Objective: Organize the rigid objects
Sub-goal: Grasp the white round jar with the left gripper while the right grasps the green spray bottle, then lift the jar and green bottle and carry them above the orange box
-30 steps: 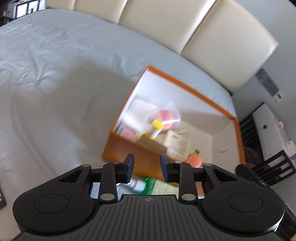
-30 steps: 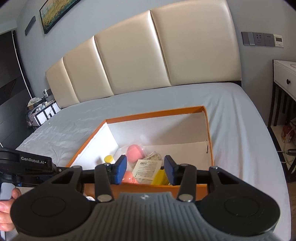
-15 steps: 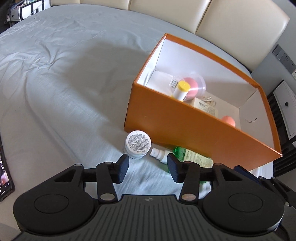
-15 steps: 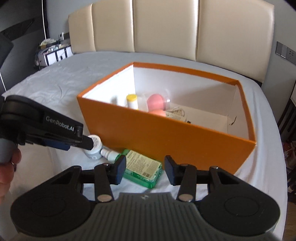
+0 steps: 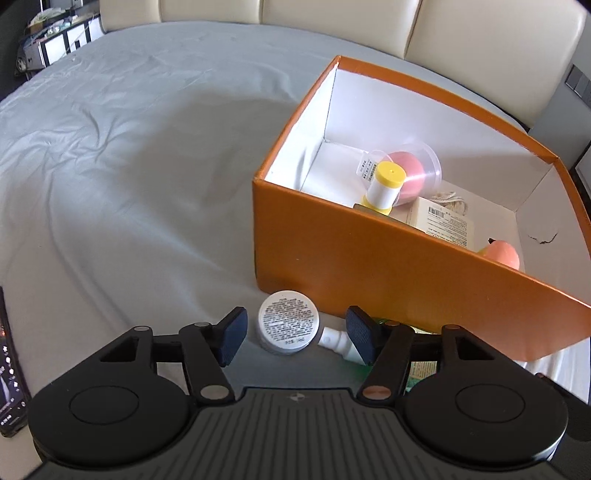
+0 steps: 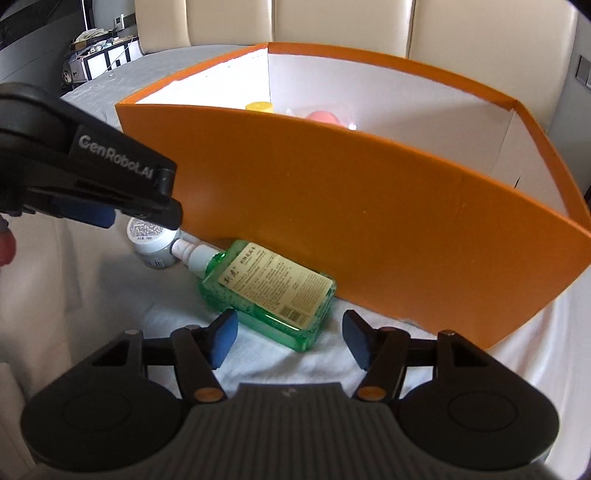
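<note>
An orange box with white inside stands on the grey bed; it also shows in the right wrist view. Inside lie a yellow-capped bottle, a pink ball in a clear cup, a labelled carton and an orange item. A white jar and a green spray bottle lie on the sheet against the box front. My left gripper is open, its jaws either side of the jar. My right gripper is open just short of the green bottle.
The cream padded headboard runs behind the bed. A phone lies at the left edge of the left wrist view. A side table with clutter stands at the far left. Wrinkled grey sheet spreads left of the box.
Both grippers have dropped lower and closer to the box front. The left now brackets the white jar and the right faces the green bottle. Both jaws have opened wider.
</note>
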`<state>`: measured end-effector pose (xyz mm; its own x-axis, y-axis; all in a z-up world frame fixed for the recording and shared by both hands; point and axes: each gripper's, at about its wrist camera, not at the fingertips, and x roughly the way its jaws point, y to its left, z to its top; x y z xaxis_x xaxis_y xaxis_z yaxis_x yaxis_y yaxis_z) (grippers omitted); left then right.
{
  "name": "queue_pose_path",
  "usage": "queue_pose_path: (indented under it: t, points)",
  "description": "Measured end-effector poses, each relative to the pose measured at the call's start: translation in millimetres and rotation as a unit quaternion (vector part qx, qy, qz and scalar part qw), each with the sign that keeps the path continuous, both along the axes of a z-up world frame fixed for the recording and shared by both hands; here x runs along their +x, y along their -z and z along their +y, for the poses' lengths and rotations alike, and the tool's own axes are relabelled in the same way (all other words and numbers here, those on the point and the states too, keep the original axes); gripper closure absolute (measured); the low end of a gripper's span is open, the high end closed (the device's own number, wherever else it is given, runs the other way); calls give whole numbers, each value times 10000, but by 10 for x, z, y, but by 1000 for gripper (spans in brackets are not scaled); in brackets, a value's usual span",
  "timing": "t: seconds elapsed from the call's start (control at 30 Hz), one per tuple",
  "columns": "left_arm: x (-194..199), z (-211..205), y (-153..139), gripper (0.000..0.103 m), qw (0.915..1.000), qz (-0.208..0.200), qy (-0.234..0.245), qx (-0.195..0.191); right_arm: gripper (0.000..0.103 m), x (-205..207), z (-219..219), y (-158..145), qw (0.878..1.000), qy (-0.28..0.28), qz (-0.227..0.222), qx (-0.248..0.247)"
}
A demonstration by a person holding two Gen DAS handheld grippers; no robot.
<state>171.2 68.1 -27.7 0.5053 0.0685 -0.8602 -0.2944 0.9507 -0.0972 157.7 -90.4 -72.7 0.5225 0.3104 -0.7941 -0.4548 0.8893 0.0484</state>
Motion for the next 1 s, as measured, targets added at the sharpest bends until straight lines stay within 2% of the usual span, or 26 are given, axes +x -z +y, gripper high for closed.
queue_pose_path:
  t: [0.03, 0.2, 0.33, 0.63, 0.7, 0.8, 1.0]
  points:
    - [24, 6, 30, 32, 10000, 68, -26, -46, 40, 14, 3, 24, 10000, -11, 20, 13]
    - [114, 91, 151, 52, 9989, 341, -289, -145, 23, 98, 57, 119, 9999, -76, -30, 77]
    - [165, 148, 208, 57, 9983, 382, -375, -241, 19, 96, 143, 204, 9996, -226, -172, -33]
    - [81, 73, 171, 57, 9983, 546, -221, 4, 30, 58, 93, 238, 9993, -296, -248, -15]
    - [43, 67, 169, 57, 9979, 609, -216, -57, 36, -24, 56, 246, 9994, -270, -224, 3]
    - [-37, 74, 176, 57, 9965, 682, -160, -455, 48, -114, 46, 221, 9988, -427, -215, 79]
    - [-177, 34, 157, 57, 9960, 776, -157, -426, 53, -326, 1, 139, 9977, -671, -99, 52]
